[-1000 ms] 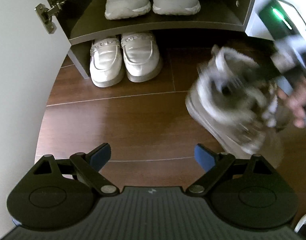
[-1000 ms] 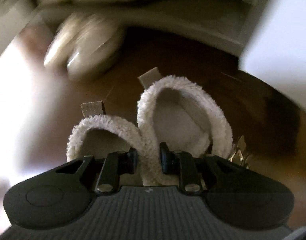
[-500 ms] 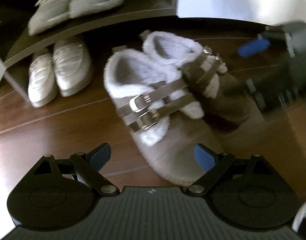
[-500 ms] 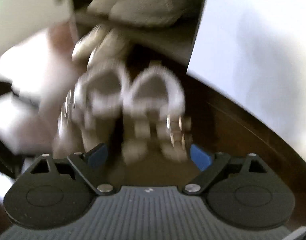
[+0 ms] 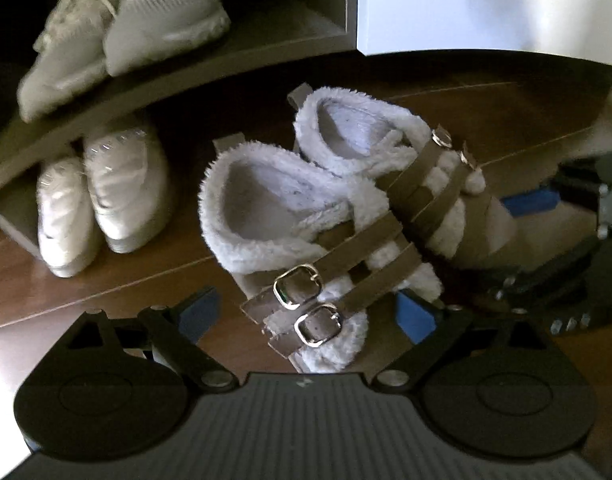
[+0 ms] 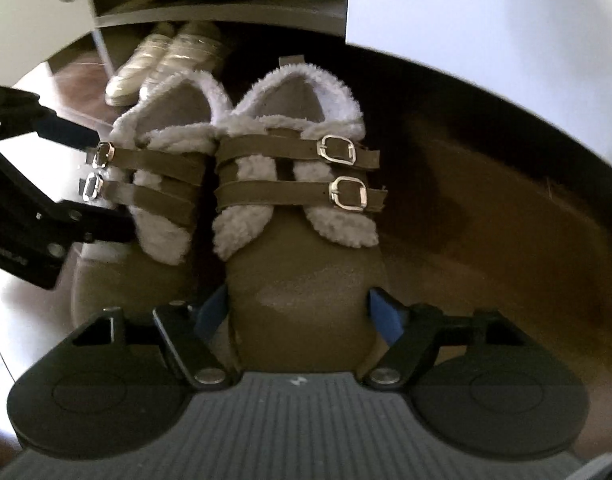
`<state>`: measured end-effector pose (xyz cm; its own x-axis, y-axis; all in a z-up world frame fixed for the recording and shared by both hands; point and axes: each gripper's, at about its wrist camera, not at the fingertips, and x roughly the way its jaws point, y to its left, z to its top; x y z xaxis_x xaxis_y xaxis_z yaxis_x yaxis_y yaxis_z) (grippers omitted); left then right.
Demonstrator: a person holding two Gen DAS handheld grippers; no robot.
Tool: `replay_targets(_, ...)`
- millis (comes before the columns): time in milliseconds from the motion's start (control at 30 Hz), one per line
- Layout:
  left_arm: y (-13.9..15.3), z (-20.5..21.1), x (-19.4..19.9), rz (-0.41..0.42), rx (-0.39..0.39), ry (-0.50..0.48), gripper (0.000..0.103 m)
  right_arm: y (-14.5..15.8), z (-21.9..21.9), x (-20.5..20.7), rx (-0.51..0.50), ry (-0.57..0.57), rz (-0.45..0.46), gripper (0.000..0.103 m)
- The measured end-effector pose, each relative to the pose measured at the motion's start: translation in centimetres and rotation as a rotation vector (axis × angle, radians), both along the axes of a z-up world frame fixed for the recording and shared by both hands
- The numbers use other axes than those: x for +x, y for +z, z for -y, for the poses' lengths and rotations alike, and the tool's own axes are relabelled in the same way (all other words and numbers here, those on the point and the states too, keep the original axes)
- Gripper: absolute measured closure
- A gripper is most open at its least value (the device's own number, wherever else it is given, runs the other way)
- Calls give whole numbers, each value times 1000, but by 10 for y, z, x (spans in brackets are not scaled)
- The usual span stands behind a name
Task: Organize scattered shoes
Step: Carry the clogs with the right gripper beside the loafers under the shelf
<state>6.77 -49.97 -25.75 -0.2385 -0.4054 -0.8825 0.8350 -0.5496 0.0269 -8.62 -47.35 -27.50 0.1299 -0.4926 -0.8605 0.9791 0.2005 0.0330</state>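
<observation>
Released fleece-lined shoes (image 6: 298,208) now on floor, heels toward shelf; right jaws closing astride toe, left spread.

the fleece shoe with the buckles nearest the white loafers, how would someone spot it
Start at the dark shoe cabinet, whose lowest opening holds white loafers. On the wooden floor just right of them sits a pair of tan shoes; take the nearer fleece-lined shoe. Unlike the smooth loafers, it has fluffy white lining and two buckled straps.

We list: wooden floor (image 5: 106,280) bearing fleece-lined buckle shoes (image 5: 306,216) and white loafers (image 5: 102,200); shelf (image 5: 226,60) bearing grey sneakers (image 5: 122,28).
</observation>
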Motion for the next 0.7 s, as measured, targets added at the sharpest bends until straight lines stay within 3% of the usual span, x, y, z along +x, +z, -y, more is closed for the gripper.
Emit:
replay_targets(167, 0, 9, -1, 36, -38, -112, 7, -7, -3, 23, 43, -65, -23, 35)
replay_targets(333, 0, 19, -1, 63, -84, -214, 6, -12, 5, 36, 48, -53, -21, 34)
replay_targets(500, 6, 14, 8, 60, -88, -179, 10, -12, 0, 38, 52, -2, 29, 26)
replay_targets(600, 13, -9, 19, 13, -54, -149, 9, -10, -3, 34, 35, 58, 40, 28)
replay_targets(700, 4, -35, 22, 7, -22, -142, 10, -9, -6, 22, 22, 29, 58, 28)
